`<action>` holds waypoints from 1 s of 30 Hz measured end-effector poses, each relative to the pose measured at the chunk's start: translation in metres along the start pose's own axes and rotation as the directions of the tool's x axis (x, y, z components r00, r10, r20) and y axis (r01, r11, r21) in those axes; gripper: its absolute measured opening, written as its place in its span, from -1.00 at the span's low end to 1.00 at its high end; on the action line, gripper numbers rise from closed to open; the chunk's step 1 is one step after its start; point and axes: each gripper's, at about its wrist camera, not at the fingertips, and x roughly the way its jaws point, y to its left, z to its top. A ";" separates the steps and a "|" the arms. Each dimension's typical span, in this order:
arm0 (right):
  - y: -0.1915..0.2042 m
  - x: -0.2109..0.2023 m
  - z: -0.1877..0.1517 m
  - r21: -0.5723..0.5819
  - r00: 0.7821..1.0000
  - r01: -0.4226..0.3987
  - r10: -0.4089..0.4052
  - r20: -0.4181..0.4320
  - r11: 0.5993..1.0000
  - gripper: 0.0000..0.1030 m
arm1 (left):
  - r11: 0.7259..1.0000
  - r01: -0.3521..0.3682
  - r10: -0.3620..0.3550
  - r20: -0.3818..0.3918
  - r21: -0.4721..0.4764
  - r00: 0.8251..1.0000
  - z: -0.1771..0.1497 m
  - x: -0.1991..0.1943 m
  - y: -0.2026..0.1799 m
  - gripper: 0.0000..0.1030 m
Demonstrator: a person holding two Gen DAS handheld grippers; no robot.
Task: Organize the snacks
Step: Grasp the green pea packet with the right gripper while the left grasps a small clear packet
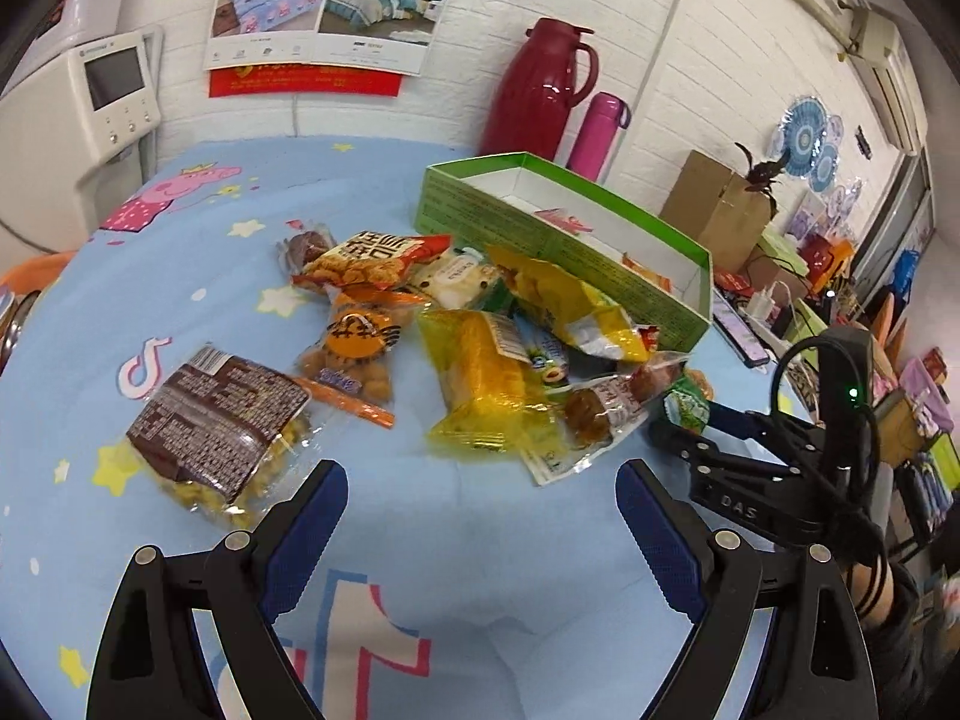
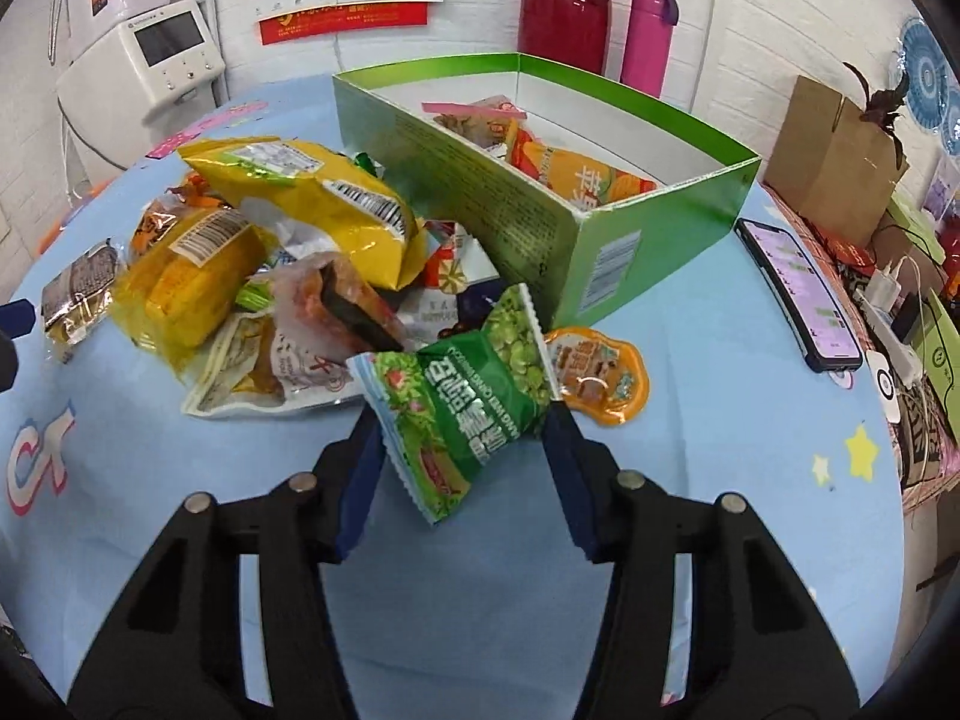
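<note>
A pile of snack packets lies on the blue cartoon tablecloth: a brown-labelled packet (image 1: 216,420), a yellow corn packet (image 1: 480,384), a yellow bag (image 2: 312,192) and others. Behind the pile stands an open green box (image 2: 456,180) with a few packets inside. My right gripper (image 2: 462,426) is shut on a green pea packet (image 2: 468,402), which is crumpled between the blue pads just in front of the box's near corner. The left wrist view shows the same packet (image 1: 687,405) in that gripper. My left gripper (image 1: 480,480) stands open over bare cloth, short of the pile.
A small orange pouch (image 2: 594,372) lies beside the green packet. A phone (image 2: 798,294) rests near the table's right edge. A red thermos (image 2: 567,0) and a pink bottle (image 2: 648,36) stand behind the box. A white appliance (image 2: 162,54) is at the back left.
</note>
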 end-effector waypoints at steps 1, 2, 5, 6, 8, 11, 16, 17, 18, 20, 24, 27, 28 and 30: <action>-0.004 -0.003 -0.002 0.014 1.000 -0.006 0.006 0.004 1.000 -0.10 | 1.000 0.014 -0.014 0.001 0.016 1.000 0.002 0.001 -0.005 0.80; -0.007 -0.009 -0.005 0.032 1.000 -0.020 0.019 0.017 0.999 -0.18 | 0.999 0.032 -0.032 0.001 0.035 0.999 0.004 0.002 -0.012 0.80; -0.017 -0.027 -0.017 0.066 0.998 -0.031 0.028 0.049 0.997 -0.18 | 0.993 0.078 -0.078 -0.008 0.092 0.997 0.011 0.013 -0.037 0.78; -0.020 -0.032 -0.021 0.078 0.998 -0.031 0.027 0.055 0.996 -0.18 | 0.990 0.090 -0.089 -0.014 0.110 0.996 0.015 0.020 -0.046 0.73; -0.029 -0.040 -0.029 0.117 0.997 -0.045 0.038 0.061 0.992 -0.18 | 0.986 0.108 -0.105 -0.031 0.129 0.994 0.022 0.034 -0.063 0.61; -0.041 -0.048 -0.039 0.175 0.996 -0.075 0.064 0.067 0.982 -0.18 | 0.984 0.114 -0.107 -0.061 0.138 0.992 0.033 0.061 -0.085 0.51; -0.057 -0.054 -0.047 0.232 0.993 -0.102 0.086 0.079 0.967 -0.17 | 0.984 0.081 -0.067 -0.096 0.157 0.993 0.042 0.094 -0.106 0.31; -0.058 -0.054 -0.047 0.237 0.992 -0.110 0.093 0.084 0.965 -0.17 | 0.985 0.074 -0.059 -0.097 0.156 0.994 0.043 0.098 -0.106 0.31; -0.059 -0.055 -0.046 0.240 0.991 -0.115 0.097 0.087 0.964 -0.17 | 0.986 0.066 -0.051 -0.102 0.150 0.993 0.043 0.102 -0.106 0.30; -0.058 -0.054 -0.045 0.234 0.991 -0.121 0.103 0.089 0.965 -0.17 | 0.988 0.061 -0.044 -0.119 0.144 0.992 0.043 0.110 -0.103 0.02; -0.057 -0.051 -0.043 0.231 0.988 -0.143 0.124 0.096 0.962 -0.17 | 0.987 0.081 -0.062 -0.138 0.138 0.989 0.042 0.118 -0.096 -0.51; -0.056 -0.055 -0.045 0.226 0.981 -0.182 0.160 0.110 0.957 -0.18 | 0.987 0.128 -0.114 -0.136 0.098 0.984 0.044 0.104 -0.089 -0.58; -0.055 -0.056 -0.044 0.224 0.979 -0.191 0.169 0.114 0.956 -0.18 | 0.986 0.136 -0.123 -0.128 0.098 0.984 0.044 0.098 -0.088 -0.58; -0.053 -0.060 -0.042 0.214 0.977 -0.197 0.173 0.123 0.957 -0.18 | 0.980 0.170 -0.159 -0.111 0.099 0.981 0.045 0.081 -0.087 -0.58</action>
